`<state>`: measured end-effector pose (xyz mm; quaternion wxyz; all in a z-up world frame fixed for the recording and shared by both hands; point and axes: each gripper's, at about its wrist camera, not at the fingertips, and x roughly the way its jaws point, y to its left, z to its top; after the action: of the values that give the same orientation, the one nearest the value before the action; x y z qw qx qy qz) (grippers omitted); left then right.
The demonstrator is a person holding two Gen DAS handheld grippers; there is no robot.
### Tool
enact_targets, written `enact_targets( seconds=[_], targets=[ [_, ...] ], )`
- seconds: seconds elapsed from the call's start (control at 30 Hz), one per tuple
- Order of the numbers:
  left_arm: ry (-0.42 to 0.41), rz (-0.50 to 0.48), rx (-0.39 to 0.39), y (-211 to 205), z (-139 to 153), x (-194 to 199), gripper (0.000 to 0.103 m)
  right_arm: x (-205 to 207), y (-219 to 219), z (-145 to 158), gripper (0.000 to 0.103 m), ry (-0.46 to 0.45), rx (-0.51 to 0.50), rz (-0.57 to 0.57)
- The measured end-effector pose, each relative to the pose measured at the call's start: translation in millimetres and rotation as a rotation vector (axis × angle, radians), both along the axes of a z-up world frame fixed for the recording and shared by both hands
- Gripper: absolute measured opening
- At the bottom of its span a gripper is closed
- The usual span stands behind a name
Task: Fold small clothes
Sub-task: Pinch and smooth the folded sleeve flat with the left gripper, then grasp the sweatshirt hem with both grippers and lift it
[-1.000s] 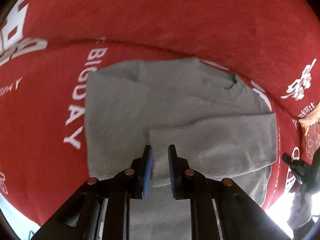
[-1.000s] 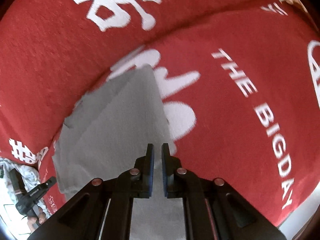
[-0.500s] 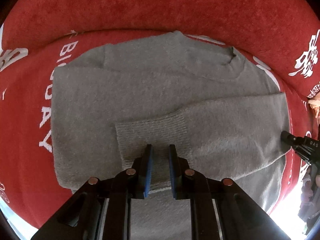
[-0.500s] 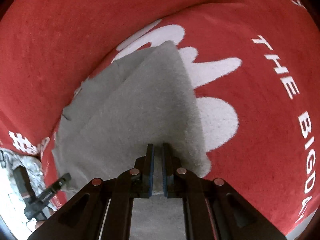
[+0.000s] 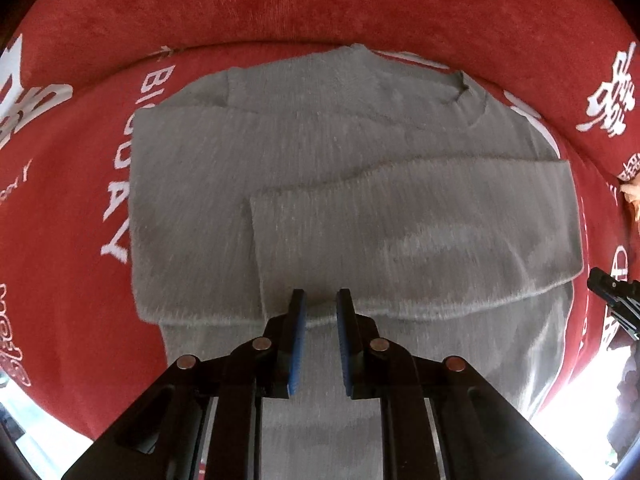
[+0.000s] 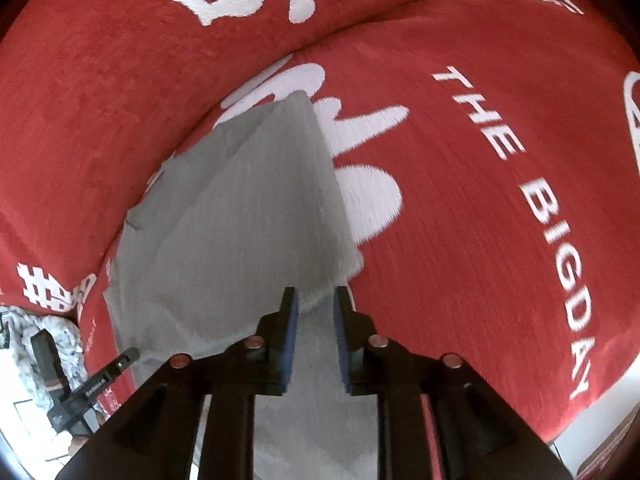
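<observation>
A small grey knit sweater (image 5: 320, 168) lies flat on a red sofa seat, its collar (image 5: 464, 92) at the far right. One sleeve (image 5: 400, 240) is folded across the body. My left gripper (image 5: 319, 300) hovers over the sweater's near part, jaws a little apart, nothing between them. In the right wrist view the sweater (image 6: 240, 232) lies ahead. My right gripper (image 6: 314, 300) has its jaws parted at the near edge of the fabric, which runs between them without being pinched.
The red sofa cover (image 6: 480, 200) carries white lettering, and its back cushion (image 5: 320, 0) rises behind the sweater. The right gripper (image 5: 616, 292) shows at the left view's right edge; the left gripper (image 6: 96, 380) shows at the right view's lower left. A patterned cloth (image 6: 24, 332) lies there.
Both grippers have opened slightly. The left view has drawn closer and lower over the sweater. The right gripper has let go of the sweater's edge, which now lies flat.
</observation>
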<state>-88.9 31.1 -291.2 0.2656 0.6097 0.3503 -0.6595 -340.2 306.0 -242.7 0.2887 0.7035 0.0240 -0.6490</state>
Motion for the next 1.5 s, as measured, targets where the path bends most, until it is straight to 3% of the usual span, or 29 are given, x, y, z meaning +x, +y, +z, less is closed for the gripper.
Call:
enact_targets(
  seconds=[0.1, 0.5, 0.53, 0.6, 0.63, 0.7, 0.83, 0.93, 1.1, 1.3, 1.5],
  targets=[
    [-0.023, -0.006, -0.004, 8.9, 7.5, 9.2, 0.017, 9.0, 6.7, 3.6, 0.035, -0.012, 0.006, -0.002],
    [-0.084, -0.018, 0.016, 39.1, 21.3, 29.4, 0.017, 34.3, 10.7, 3.3, 0.044, -0.066, 0.02, 0.06],
    [-0.09, -0.015, 0.024, 40.9, 21.3, 29.7, 0.022, 35.9, 9.1, 2.0, 0.044, -0.075, 0.022, 0.071],
    [-0.097, 0.003, 0.006, 43.8, 25.7, 33.5, 0.091, 38.3, 6.5, 0.3, 0.046, -0.087, 0.026, 0.089],
    [-0.097, 0.014, -0.04, 45.4, 32.2, 35.4, 0.098, 39.3, 5.3, 0.0, 0.047, -0.092, 0.023, 0.096],
    [-0.098, 0.001, -0.08, 49.5, 40.8, 33.7, 0.098, 41.0, 3.7, -0.1, 0.049, -0.098, 0.018, 0.112],
    [-0.123, 0.006, -0.057, 57.5, 41.3, 36.5, 0.098, 43.7, 2.4, -2.1, 0.05, -0.116, 0.019, 0.145],
    [-0.134, 0.013, -0.071, 64.1, 45.9, 39.8, 0.098, 42.9, 2.5, -1.4, 0.057, -0.126, 0.011, 0.156],
    [-0.147, 0.027, -0.079, 80.8, 53.1, 31.9, 0.098, 38.4, 3.0, 5.2, 0.083, -0.117, -0.033, 0.193],
    [-0.157, 0.052, -0.089, 99.8, 66.6, 22.7, 0.098, 35.7, 2.6, 11.1, 0.083, -0.122, -0.07, 0.247],
    [-0.178, 0.091, -0.09, 120.1, 55.1, 6.3, 0.098, 36.4, 4.9, 4.6, 0.083, -0.147, -0.058, 0.286]
  ],
)
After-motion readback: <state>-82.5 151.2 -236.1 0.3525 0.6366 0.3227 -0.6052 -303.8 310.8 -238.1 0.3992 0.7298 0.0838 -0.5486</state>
